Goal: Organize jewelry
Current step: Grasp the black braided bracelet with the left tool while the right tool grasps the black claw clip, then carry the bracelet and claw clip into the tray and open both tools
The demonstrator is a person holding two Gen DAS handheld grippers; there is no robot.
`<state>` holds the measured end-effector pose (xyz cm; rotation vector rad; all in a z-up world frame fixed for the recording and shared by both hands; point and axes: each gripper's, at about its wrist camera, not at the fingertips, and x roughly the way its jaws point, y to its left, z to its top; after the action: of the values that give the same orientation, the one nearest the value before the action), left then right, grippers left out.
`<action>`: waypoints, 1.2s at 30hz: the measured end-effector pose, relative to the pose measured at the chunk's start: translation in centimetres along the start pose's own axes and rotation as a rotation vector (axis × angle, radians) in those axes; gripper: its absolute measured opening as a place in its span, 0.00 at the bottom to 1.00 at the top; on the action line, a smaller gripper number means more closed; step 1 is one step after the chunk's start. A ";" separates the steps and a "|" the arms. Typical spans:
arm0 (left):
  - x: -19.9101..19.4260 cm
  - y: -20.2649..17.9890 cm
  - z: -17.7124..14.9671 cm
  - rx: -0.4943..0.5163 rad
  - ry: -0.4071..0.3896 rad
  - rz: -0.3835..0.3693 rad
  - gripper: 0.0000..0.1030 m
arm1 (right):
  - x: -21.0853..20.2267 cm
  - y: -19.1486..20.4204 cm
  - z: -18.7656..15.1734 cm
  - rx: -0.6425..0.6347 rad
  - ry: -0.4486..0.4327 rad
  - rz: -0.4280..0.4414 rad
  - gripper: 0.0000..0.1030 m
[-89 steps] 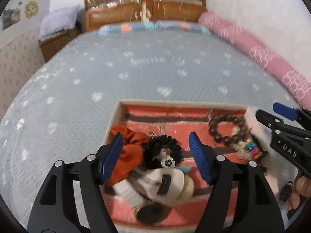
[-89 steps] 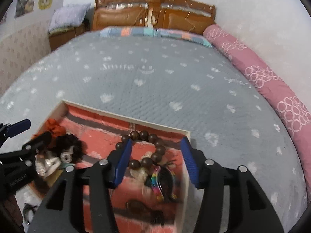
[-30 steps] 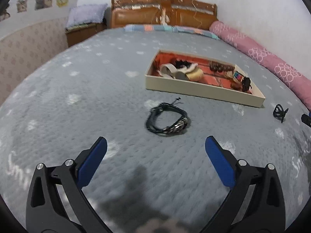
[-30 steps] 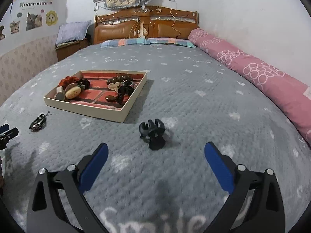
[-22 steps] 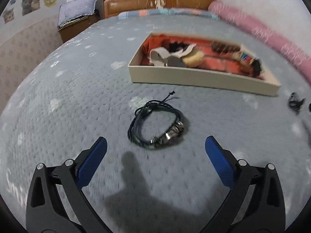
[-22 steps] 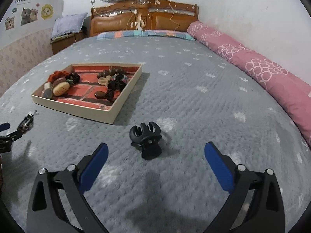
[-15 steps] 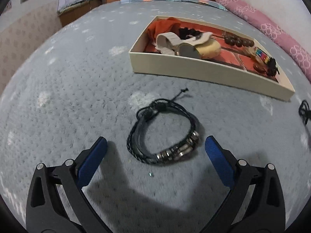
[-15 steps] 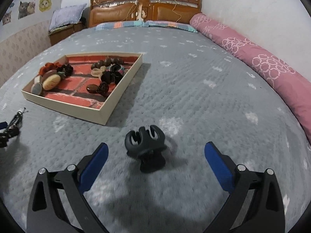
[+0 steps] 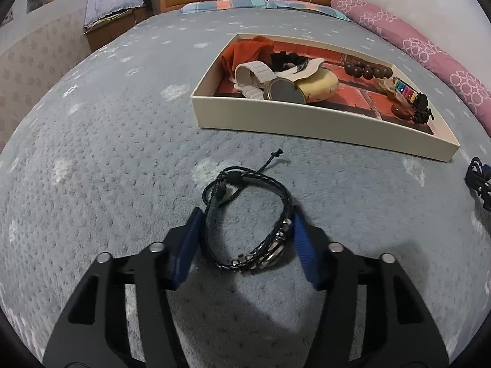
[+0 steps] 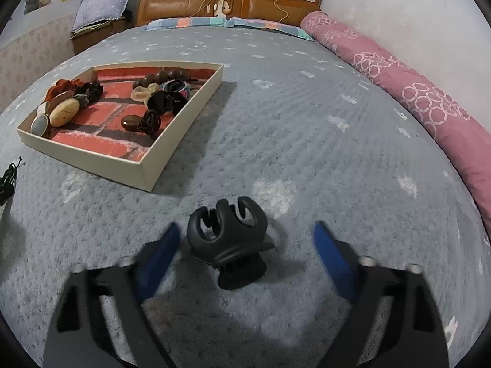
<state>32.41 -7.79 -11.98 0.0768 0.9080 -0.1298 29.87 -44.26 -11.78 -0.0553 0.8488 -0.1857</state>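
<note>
both claws come down on loose pieces lying on the grey bed (image 9: pixel 107 159), short of the tray (image 9: pixel 322 122) that already holds the rest of the jewelry.

the left claw (image 9: pixel 245 245) straddles the black bracelet (image 9: pixel 245 214), its 2 blue pads set at either side of the loop so that closing squeezes the cords together. its jaws are closing, the pads about touching the bracelet's sides; a firm grip is not yet plain.

the right claw (image 10: pixel 245 251) brackets the black hair clip (image 10: pixel 228 239), which sits nearer the left pad. its jaws are closing too, with clear gaps on both sides, so the clip is not yet held.

the tray lies just beyond both, a short carry by my judgement.
</note>
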 end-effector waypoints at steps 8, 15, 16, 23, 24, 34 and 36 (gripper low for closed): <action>-1.1 0.4 -0.4 -0.016 -0.025 -0.053 0.30 | -0.5 0.3 -0.1 -0.014 -0.017 0.035 0.45; -2.0 1.1 -0.9 -0.041 -0.043 -0.091 0.26 | -1.4 0.1 -0.2 0.008 -0.046 0.058 0.45; -2.1 1.2 -1.0 -0.047 -0.043 -0.094 0.25 | -1.5 0.2 -0.2 0.009 -0.047 0.061 0.45; -3.0 1.7 -1.2 -0.071 -0.057 -0.115 0.17 | -2.2 0.3 -0.4 0.012 -0.058 0.078 0.45; -3.2 1.8 -1.2 -0.077 -0.061 -0.121 0.15 | -2.4 0.3 -0.4 0.016 -0.062 0.083 0.45; -7.5 2.8 -1.2 -0.097 -0.142 -0.170 0.12 | -6.6 0.1 -0.5 0.050 -0.158 0.123 0.44; -9.2 3.1 -1.5 -0.103 -0.170 -0.182 0.12 | -8.0 0.0 -0.8 0.063 -0.181 0.146 0.44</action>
<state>26.09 -3.82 -5.55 -0.1112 0.7496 -0.2550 24.12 -42.71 -6.41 0.0481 0.6627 -0.0689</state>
